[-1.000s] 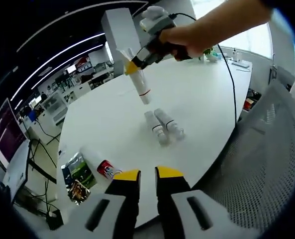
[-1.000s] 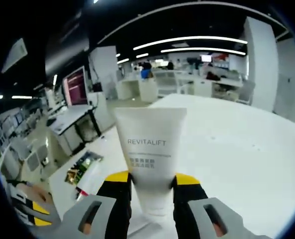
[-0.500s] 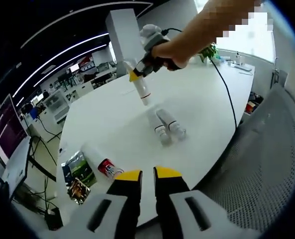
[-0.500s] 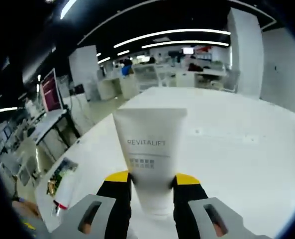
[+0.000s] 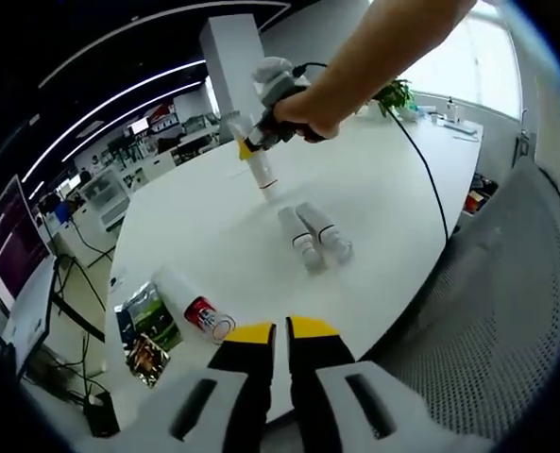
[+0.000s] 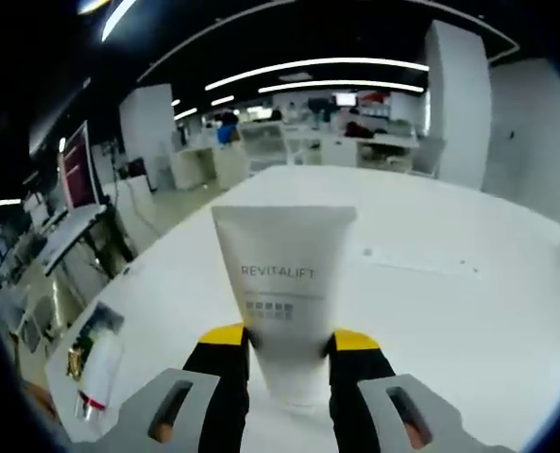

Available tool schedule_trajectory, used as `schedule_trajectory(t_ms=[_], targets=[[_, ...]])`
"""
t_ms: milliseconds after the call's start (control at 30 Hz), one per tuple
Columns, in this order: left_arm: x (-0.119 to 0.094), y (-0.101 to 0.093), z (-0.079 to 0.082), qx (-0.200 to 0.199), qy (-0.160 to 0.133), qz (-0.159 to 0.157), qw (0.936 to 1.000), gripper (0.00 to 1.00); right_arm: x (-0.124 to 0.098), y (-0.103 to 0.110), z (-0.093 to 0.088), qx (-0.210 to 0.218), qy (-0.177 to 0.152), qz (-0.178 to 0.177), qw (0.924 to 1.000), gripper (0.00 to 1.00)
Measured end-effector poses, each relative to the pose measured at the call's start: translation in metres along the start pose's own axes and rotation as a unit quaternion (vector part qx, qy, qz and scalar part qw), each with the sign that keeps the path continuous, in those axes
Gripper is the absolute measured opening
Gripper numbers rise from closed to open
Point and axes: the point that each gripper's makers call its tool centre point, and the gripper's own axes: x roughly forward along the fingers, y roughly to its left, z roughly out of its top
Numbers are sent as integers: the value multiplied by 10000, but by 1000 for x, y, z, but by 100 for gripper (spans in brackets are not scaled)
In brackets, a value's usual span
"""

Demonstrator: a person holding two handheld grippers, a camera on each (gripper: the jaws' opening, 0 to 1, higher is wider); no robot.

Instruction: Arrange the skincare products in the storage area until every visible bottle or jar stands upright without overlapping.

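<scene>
My right gripper (image 6: 289, 351) is shut on a white tube marked REVITALIFT (image 6: 284, 293), crimped end away from me. In the left gripper view that same tube (image 5: 258, 170) hangs cap down just above the white table (image 5: 393, 189), held by the right gripper (image 5: 251, 143) in a person's hand. Two small white bottles (image 5: 313, 236) lie side by side on the table just nearer than it. A white tube with a red band (image 5: 191, 304) lies near the table's left edge. My left gripper (image 5: 280, 332) hovers off the near edge, jaws nearly touching with nothing between them.
A green and dark sachet (image 5: 147, 326) lies by the red-banded tube; both show small at the lower left as the sachet (image 6: 89, 330) and tube (image 6: 98, 373). A mesh chair (image 5: 506, 311) stands on the right. A cable (image 5: 429, 142) trails across the table. A plant (image 5: 399, 94) stands far back.
The right gripper has carried the tube down and away, towards the tabletop beyond the two lying bottles. The left gripper's jaws have drawn slightly closer.
</scene>
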Motion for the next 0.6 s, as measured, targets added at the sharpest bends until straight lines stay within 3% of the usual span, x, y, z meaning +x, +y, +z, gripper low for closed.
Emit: schedule_trajectory(t_ms=[200, 400, 600], targets=[[-1, 1, 0, -10, -17, 23, 10000, 0, 9, -3, 2, -86, -28, -30, 10000, 27], [0, 0, 1, -4, -23, 13, 10000, 0, 16, -7, 11, -82, -250, -122, 9996, 27], [-1, 1, 1, 7, -52, 36, 10000, 0, 17, -15, 7, -58, -534, -407, 9977, 27]])
